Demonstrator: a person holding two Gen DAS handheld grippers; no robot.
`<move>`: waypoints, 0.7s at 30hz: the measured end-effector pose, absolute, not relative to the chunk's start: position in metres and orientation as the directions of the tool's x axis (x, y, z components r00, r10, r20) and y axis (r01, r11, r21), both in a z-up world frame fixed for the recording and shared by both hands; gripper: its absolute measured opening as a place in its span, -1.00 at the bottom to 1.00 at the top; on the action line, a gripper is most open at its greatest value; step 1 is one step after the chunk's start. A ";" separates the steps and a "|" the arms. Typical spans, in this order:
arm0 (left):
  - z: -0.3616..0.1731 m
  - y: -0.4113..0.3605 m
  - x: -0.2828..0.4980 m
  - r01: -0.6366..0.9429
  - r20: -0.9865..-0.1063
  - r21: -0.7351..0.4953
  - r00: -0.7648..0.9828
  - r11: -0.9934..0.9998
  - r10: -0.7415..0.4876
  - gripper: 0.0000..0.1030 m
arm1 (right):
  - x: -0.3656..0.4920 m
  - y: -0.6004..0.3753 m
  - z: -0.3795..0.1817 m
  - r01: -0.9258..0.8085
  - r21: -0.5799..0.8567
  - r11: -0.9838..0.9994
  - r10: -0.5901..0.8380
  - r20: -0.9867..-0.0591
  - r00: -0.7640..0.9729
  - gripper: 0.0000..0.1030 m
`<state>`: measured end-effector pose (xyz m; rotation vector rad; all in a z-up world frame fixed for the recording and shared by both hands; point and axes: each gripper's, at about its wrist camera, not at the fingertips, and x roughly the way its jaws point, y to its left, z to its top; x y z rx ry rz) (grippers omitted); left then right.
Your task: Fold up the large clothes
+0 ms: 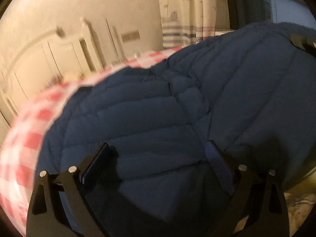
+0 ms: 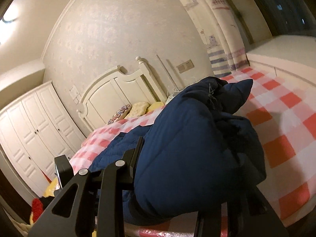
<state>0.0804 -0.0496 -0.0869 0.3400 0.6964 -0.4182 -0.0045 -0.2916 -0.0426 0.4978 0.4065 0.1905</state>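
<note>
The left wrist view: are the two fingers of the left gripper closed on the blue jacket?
No, the left gripper stands wide open above the blue quilted jacket, with nothing pinched between its fingers.

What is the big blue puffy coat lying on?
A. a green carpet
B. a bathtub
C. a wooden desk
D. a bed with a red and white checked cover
D: the blue puffy coat lies on a bed whose red and white checked cover spreads out around it, with a cream headboard at the far end.
</note>
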 end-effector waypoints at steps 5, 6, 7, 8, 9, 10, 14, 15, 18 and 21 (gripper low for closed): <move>-0.083 -0.028 0.061 0.567 -0.692 0.126 0.639 0.814 -0.338 0.86 | 0.006 -0.258 -0.012 -0.082 0.371 0.925 0.223 -0.355 0.908 -0.26; -0.079 -0.013 0.060 0.599 -0.699 0.067 0.599 0.798 -0.391 0.86 | 0.009 -0.246 -0.005 -0.092 0.332 0.939 0.215 -0.355 0.910 -0.26; -0.073 0.007 0.063 0.613 -0.701 -0.015 0.557 0.790 -0.446 0.86 | 0.011 -0.233 0.003 -0.104 0.285 0.953 0.206 -0.355 0.912 -0.26; -0.068 0.022 0.067 0.602 -0.691 -0.069 0.547 0.796 -0.473 0.86 | 0.014 -0.218 0.011 -0.117 0.229 0.966 0.195 -0.356 0.914 -0.26; -0.057 0.052 0.075 0.555 -0.663 -0.136 0.565 0.821 -0.491 0.86 | 0.019 -0.197 0.020 -0.137 0.157 0.978 0.186 -0.358 0.915 -0.26; -0.045 0.087 0.085 0.490 -0.632 -0.201 0.597 0.848 -0.495 0.86 | 0.025 -0.173 0.028 -0.161 0.084 0.983 0.181 -0.363 0.914 -0.25; -0.007 0.202 0.105 0.253 -0.522 -0.363 0.742 0.897 -0.421 0.86 | 0.048 -0.070 0.032 -0.254 -0.219 0.942 0.149 -0.405 0.902 -0.25; 0.002 0.232 0.102 0.205 -0.490 -0.395 0.777 0.895 -0.394 0.86 | 0.058 -0.027 0.021 -0.305 -0.323 0.896 0.141 -0.443 0.885 -0.25; 0.011 0.271 0.092 0.145 -0.455 -0.424 0.819 0.894 -0.349 0.86 | 0.077 0.064 -0.036 -0.455 -0.534 0.713 0.078 -0.584 0.808 -0.20; 0.005 0.277 0.088 0.137 -0.472 -0.415 0.812 0.899 -0.342 0.87 | 0.079 0.122 -0.108 -0.498 -0.705 0.505 -0.016 -0.584 0.812 0.02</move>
